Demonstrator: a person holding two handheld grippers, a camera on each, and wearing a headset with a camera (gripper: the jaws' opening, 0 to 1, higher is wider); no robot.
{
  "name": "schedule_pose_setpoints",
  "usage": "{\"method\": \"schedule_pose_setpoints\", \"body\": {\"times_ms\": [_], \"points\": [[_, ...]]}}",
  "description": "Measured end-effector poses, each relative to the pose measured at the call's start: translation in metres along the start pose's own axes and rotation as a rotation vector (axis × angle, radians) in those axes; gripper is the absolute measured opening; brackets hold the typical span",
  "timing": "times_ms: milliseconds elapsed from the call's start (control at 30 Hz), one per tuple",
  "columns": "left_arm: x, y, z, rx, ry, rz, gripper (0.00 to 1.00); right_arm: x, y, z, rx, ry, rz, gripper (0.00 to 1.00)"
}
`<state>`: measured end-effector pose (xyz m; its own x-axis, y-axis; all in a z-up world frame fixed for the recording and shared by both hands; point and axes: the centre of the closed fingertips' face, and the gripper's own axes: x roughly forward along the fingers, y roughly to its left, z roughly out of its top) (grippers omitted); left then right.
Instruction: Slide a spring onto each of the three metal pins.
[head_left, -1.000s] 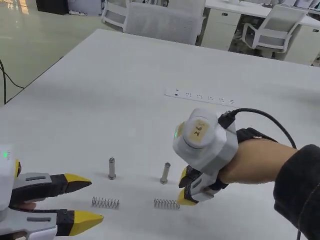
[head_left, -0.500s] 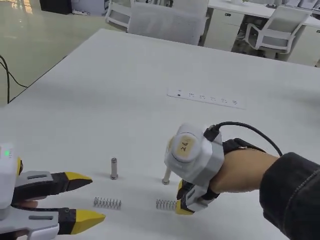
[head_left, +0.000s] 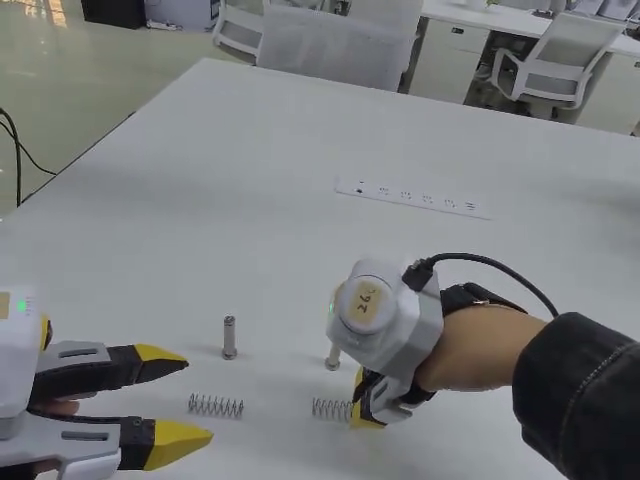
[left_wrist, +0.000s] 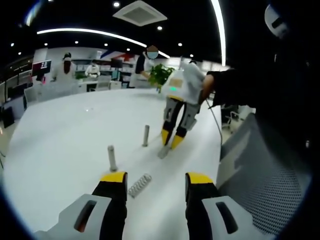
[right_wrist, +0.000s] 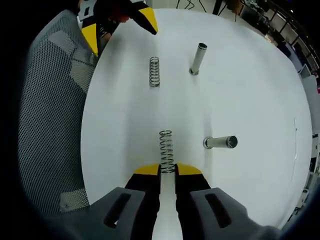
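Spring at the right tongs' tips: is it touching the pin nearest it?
Apart. The right gripper view shows a strip of bare table between the spring and the pin.

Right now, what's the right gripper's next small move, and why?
Probably close the right gripper firmly on the spring: its near end sits between the fingers, whether clamped I can't tell, and the pin beside it is bare.

The white table (head_left: 200, 200) carries 2 upright pins (head_left: 229, 336) (head_left: 333, 360), 2 springs (head_left: 216, 405) (head_left: 328, 408) lying flat and a power strip (head_left: 412, 198).
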<state>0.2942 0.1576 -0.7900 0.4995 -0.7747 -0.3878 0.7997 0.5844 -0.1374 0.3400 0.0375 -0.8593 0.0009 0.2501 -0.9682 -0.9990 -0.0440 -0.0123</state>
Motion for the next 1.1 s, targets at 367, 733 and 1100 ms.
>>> {"method": "schedule_pose_setpoints", "body": {"times_ms": [367, 733, 1100], "points": [[0.011, -0.010, 0.007, 0.080, 0.065, -0.087, 0.38, -0.022, 0.010, 0.021, -0.009, -0.061, 0.010, 0.07], [0.037, -0.019, 0.020, 0.147, 0.097, -0.179, 0.36, -0.037, 0.022, 0.044, -0.044, -0.113, 0.012, 0.07], [0.051, -0.028, 0.026, 0.172, 0.092, -0.228, 0.27, -0.043, 0.027, 0.054, -0.067, -0.130, 0.009, 0.07]]}}
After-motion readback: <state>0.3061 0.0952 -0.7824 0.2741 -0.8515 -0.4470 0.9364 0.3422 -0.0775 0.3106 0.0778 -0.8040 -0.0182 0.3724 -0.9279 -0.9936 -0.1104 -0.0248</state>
